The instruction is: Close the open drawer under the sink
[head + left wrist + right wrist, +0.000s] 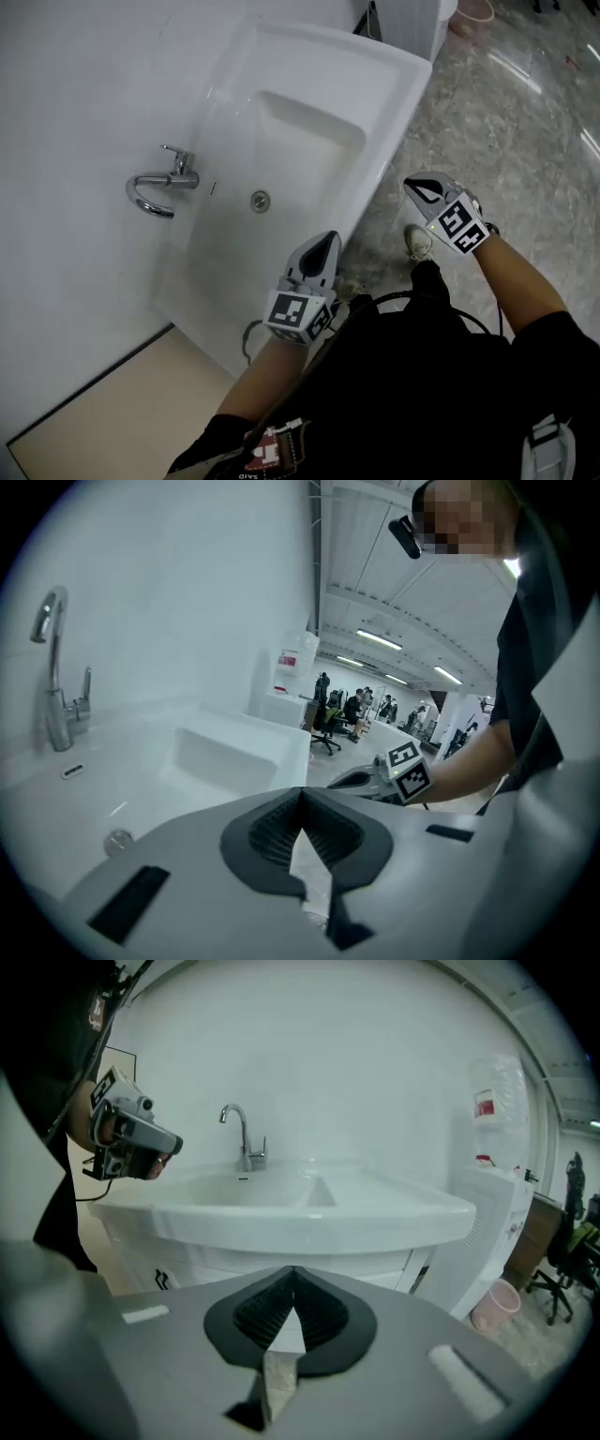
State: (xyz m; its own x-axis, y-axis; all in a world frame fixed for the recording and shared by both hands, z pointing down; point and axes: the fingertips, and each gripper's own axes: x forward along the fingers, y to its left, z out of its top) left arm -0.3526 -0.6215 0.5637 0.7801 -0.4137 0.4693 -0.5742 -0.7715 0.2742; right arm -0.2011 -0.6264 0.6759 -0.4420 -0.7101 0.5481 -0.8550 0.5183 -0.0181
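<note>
Head view: nearest the person, the left gripper (327, 246) hung just beside the front edge of the sink (394, 141). The right gripper (417, 187) was clear of that edge, over open floor (525, 141) and near a shoe (418, 242). There was free room to the right. The left side was boxed in by basin and wall (75, 112).

Left gripper view: jaws were closed tip to tip with nothing between them, only floor showing through the gap behind the tips. Right gripper view: same, tips met and the jaws were empty.

Only the right gripper view showed the drawer (244, 1262), as white fronts under the sink rim with a dark handle (161, 1280) at their left. It lay ahead of and below the right jaws, well apart, no contact. I couldn't tell from that angle whether it was fully shut. Head view hid it under the basin overhang, and the left gripper view looked across the basin top and missed it.

Further out, the faucet (159, 187) and drain (260, 200) sat at the back of the basin. Left gripper view alone showed a hall beyond with chairs (328, 733) and ceiling lights. Right gripper view showed a pink bin (495, 1307) on the floor, far right.
</note>
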